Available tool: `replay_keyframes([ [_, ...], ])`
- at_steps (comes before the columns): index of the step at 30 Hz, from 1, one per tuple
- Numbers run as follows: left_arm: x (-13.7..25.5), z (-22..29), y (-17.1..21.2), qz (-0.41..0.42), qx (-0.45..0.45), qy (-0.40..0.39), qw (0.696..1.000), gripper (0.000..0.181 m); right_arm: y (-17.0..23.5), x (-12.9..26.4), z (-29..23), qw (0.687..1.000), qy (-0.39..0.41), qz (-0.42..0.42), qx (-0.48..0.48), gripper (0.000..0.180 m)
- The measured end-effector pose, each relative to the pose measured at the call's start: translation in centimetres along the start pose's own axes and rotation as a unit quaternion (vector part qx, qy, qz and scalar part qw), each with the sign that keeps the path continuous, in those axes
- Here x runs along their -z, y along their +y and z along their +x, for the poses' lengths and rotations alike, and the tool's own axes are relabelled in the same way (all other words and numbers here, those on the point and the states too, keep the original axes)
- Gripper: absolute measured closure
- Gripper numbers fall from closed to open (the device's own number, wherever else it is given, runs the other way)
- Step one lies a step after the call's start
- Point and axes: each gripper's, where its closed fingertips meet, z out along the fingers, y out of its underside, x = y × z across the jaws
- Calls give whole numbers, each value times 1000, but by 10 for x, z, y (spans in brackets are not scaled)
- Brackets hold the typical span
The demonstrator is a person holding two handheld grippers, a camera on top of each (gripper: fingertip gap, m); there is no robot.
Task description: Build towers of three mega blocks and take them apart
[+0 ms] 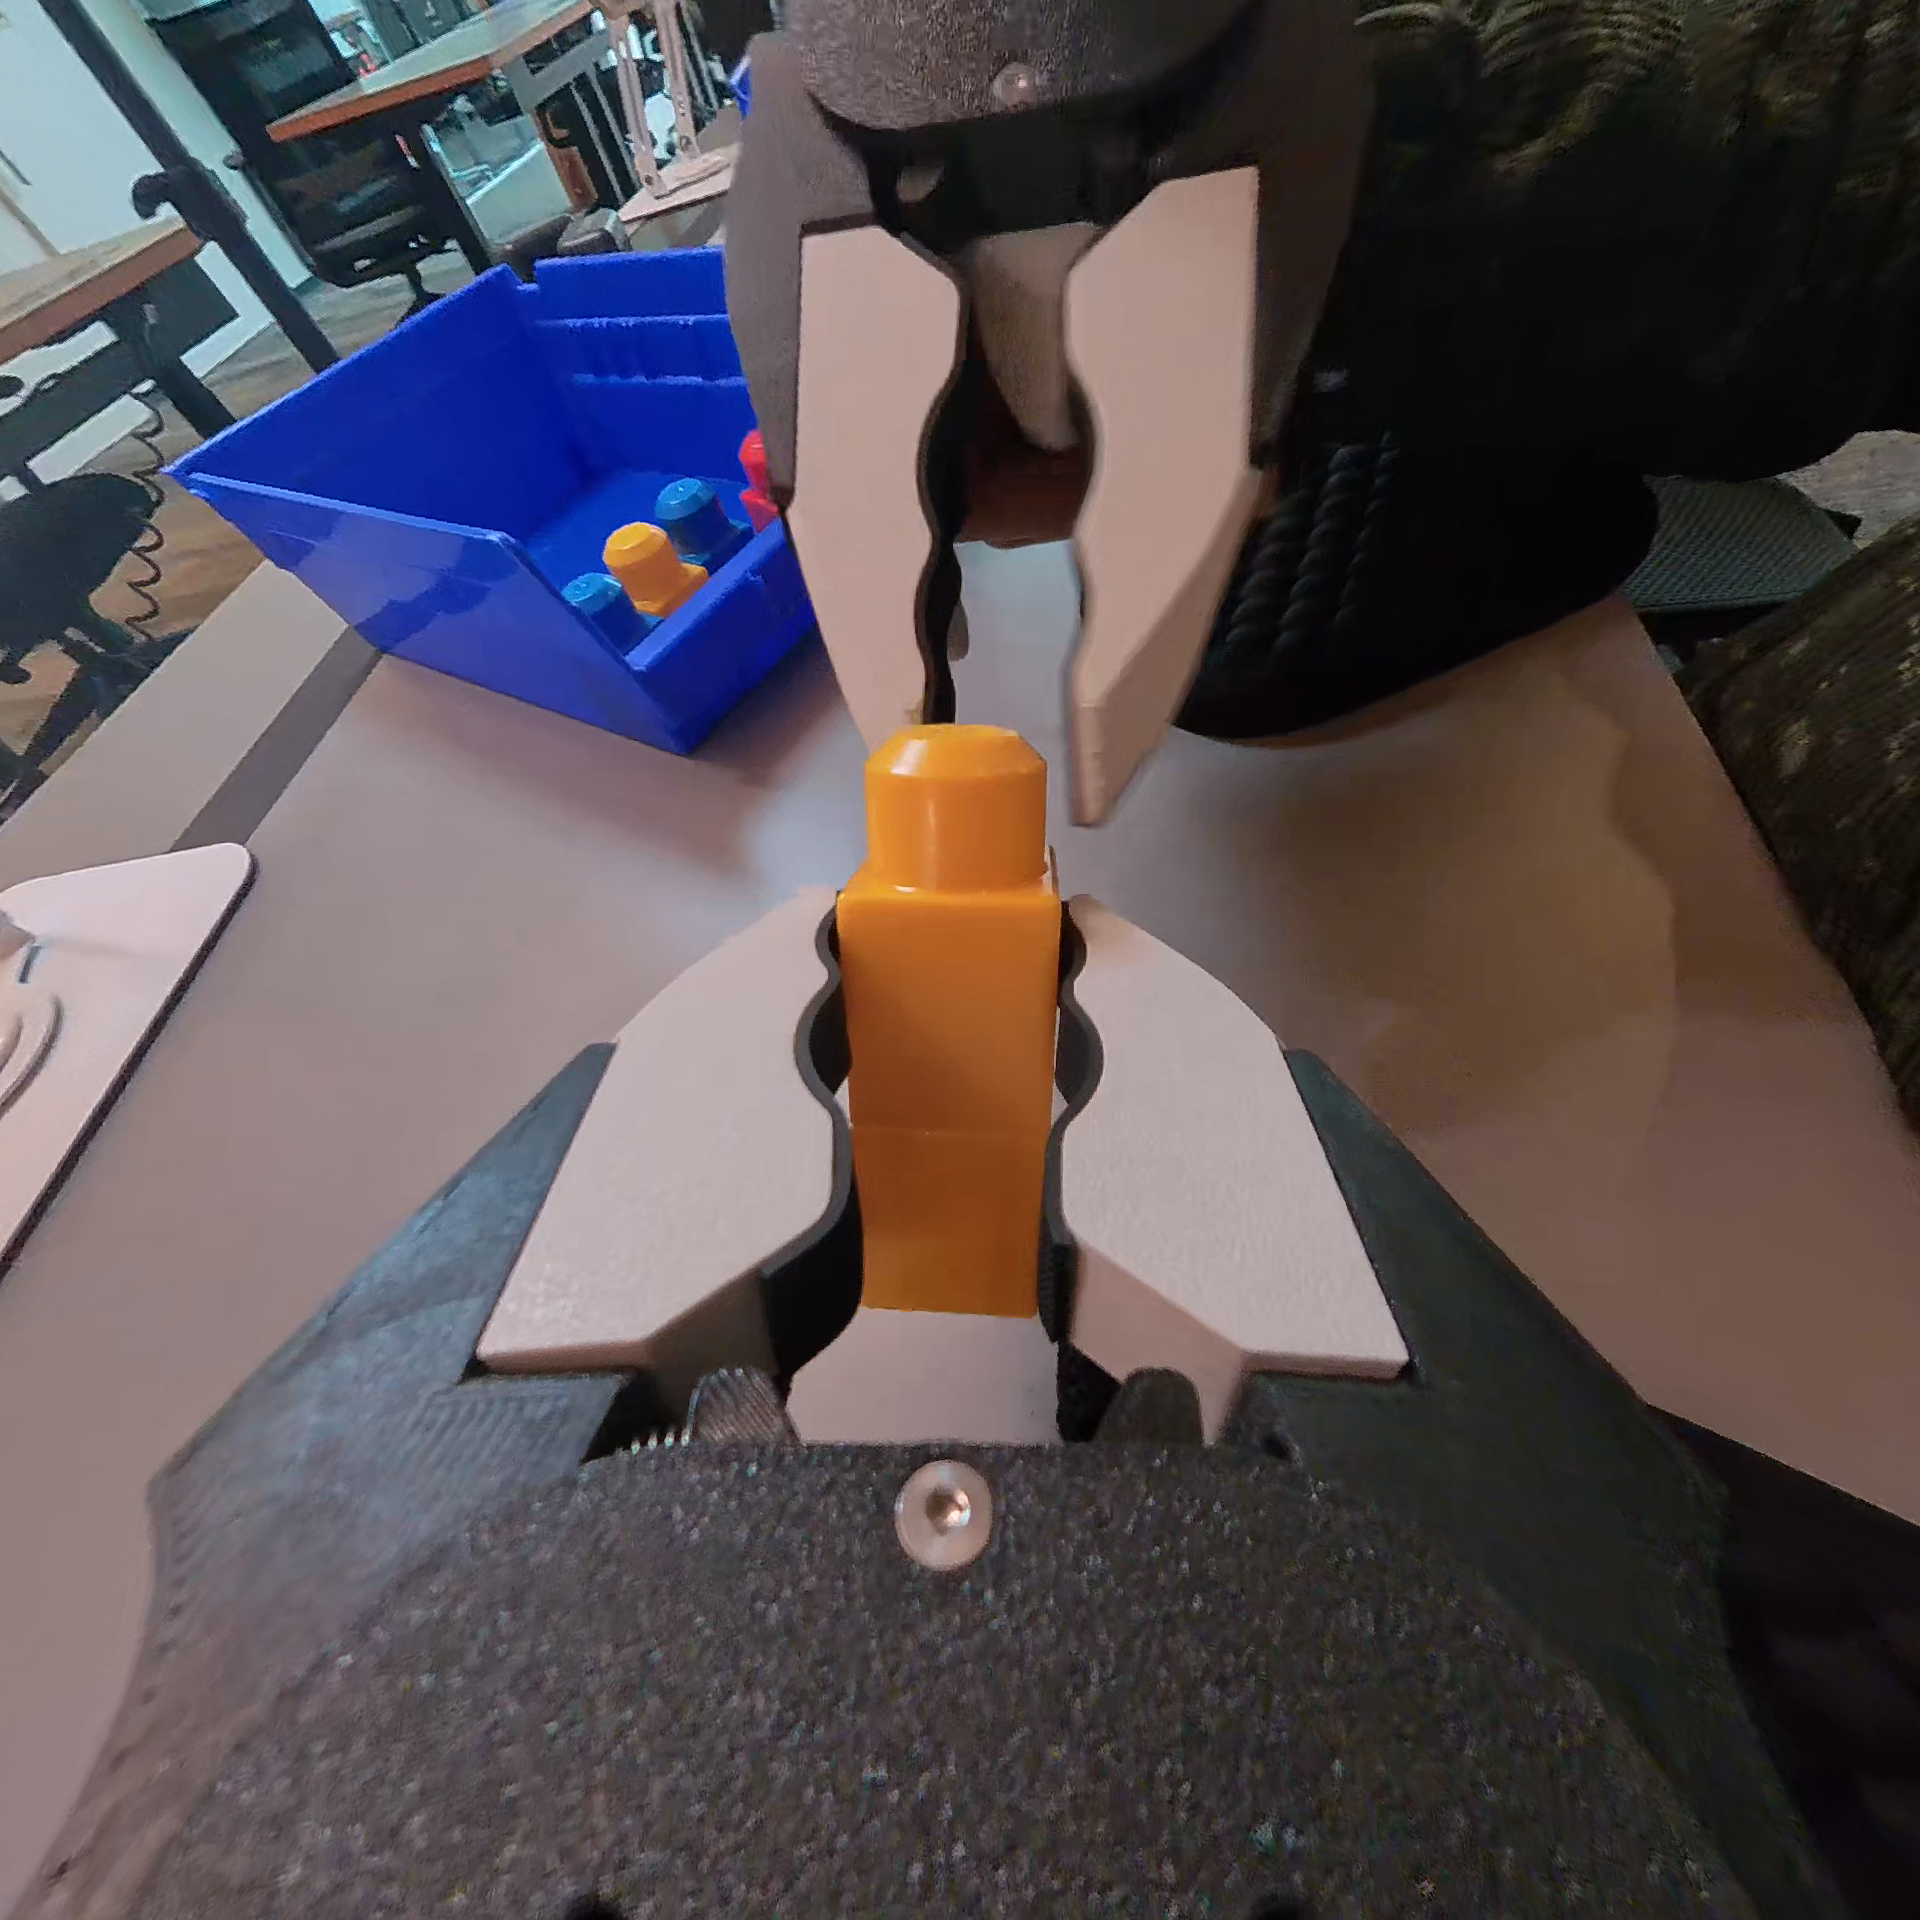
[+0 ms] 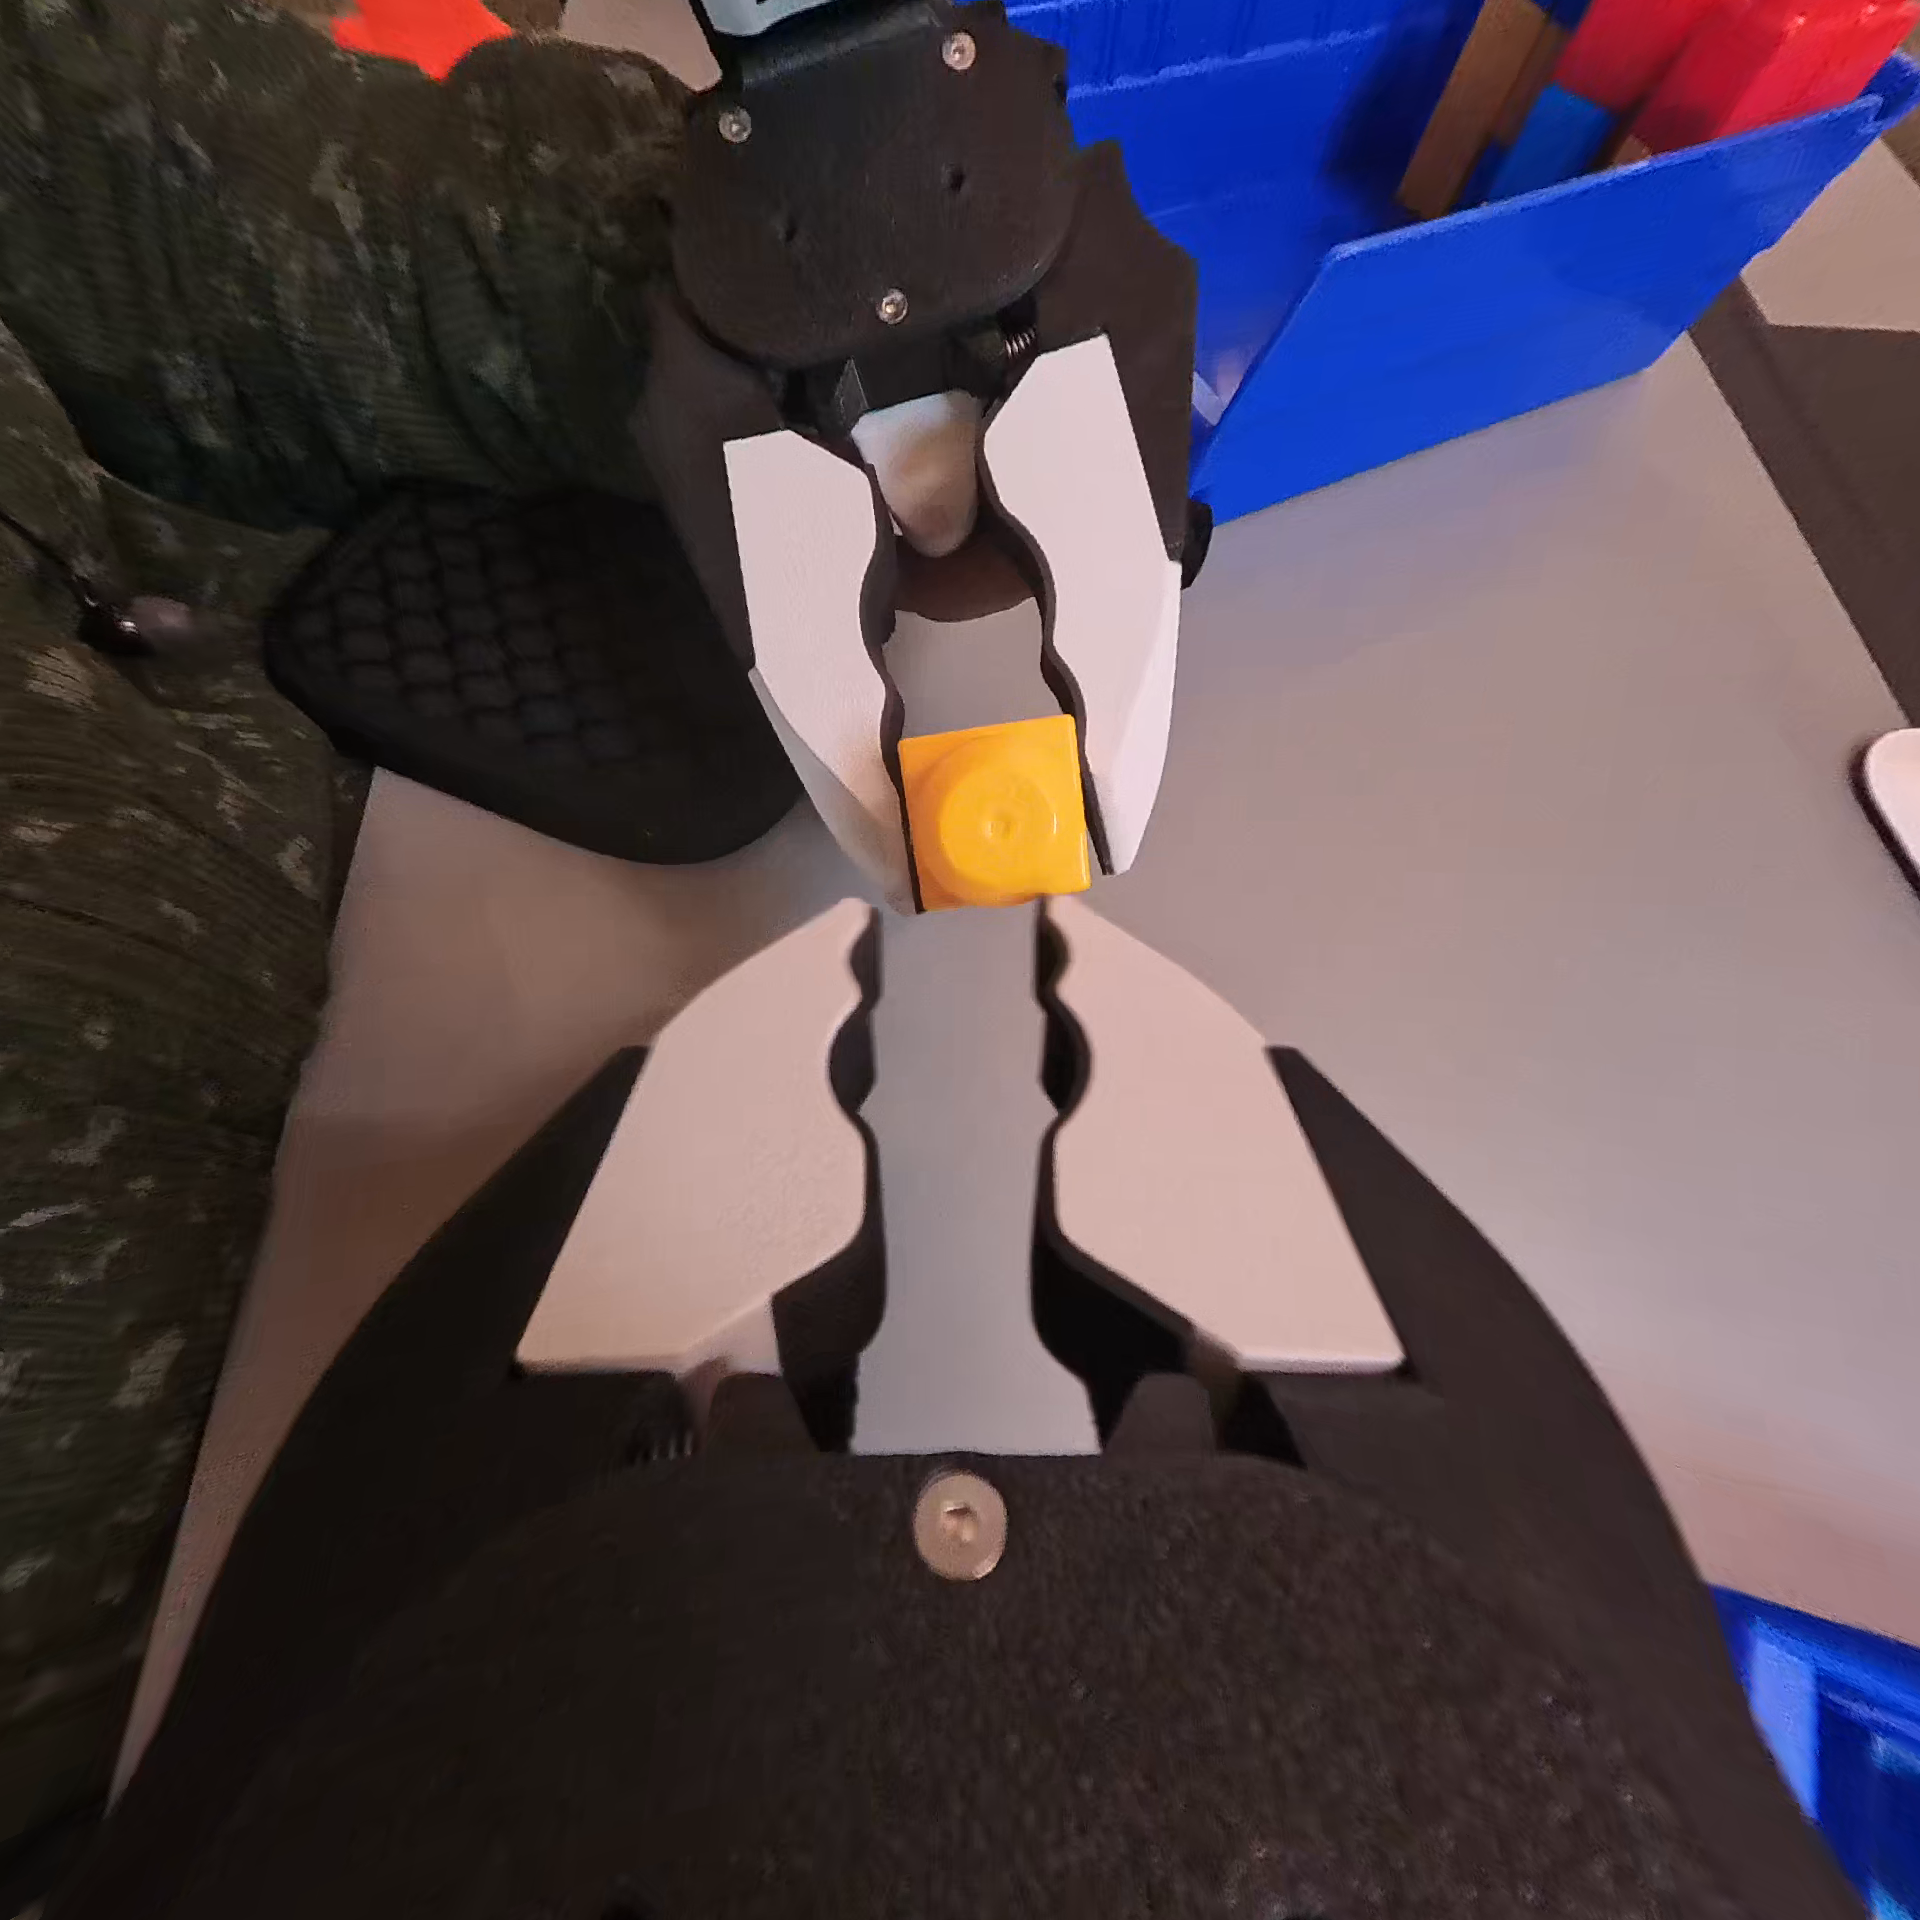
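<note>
Left claw (image 1: 951, 1039): clamped on the orange stack (image 1: 948, 1101), 1 finger on each side of it; in the right wrist view it comes in from the far side (image 2: 1003, 821) with the stack between its tips.
Right claw (image 2: 956, 935): jaws apart with nothing between them but bare bench; in the left wrist view it hangs above the stack (image 1: 997, 769), tips pointing down, 1 tip just beside the top stud, contact not clear.
Orange stack: 2 orange blocks, 1 seated on the other with a seam between them, upright, a round stud on top; whether the base rests on the bench I cannot tell. From the right wrist view (image 2: 995, 816) only its square top and stud show.
Bench (image 1: 1455, 987): pale and smooth.
Blue bin (image 1: 447, 540): on the bench beyond the stack, to the left in the left wrist view, open-fronted; its wall shows at upper right in the right wrist view (image 2: 1455, 312).
Bin contents: 1 orange block (image 1: 646, 566), 2 blue blocks (image 1: 694, 514) and part of a red block (image 1: 756, 478), lying loose.
Sleeve (image 2: 260, 260): dark green patterned, behind the left claw in the right wrist view.
Pad (image 1: 114, 997): pale, rounded corner, at the left edge of the bench.
Second bin (image 2: 1829, 1704): blue, corner only, lower right.
</note>
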Motion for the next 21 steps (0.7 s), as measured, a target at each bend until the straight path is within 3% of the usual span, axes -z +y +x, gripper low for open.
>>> replay_keyframes([
  [2, 0, 3, -2, 5, -1, 5, 1000, 145, 0, 1, 2, 1000, 6, 8, 6, 178],
  [4, 0, 4, -3, 8, 0, 8, 1000, 145, -3, 3, 1, 1000, 1, 17, 3, 179],
  [8, 0, 2, 0, 1, 0, 5, 1000, 145, -6, 4, -3, 1000, -2, 24, 7, 148],
  [11, -4, 6, 3, -12, -9, 8, 1000, 145, -12, 3, -2, 999, 3, 35, 5, 134],
  [14, -7, 10, 4, -19, -14, 14, 1000, 145, -9, -4, -4, 1000, 4, 16, 21, 150],
  [21, 0, -1, 4, -13, -32, -14, 999, 139, -22, 16, 2, 999, 11, 51, 14, 151],
])
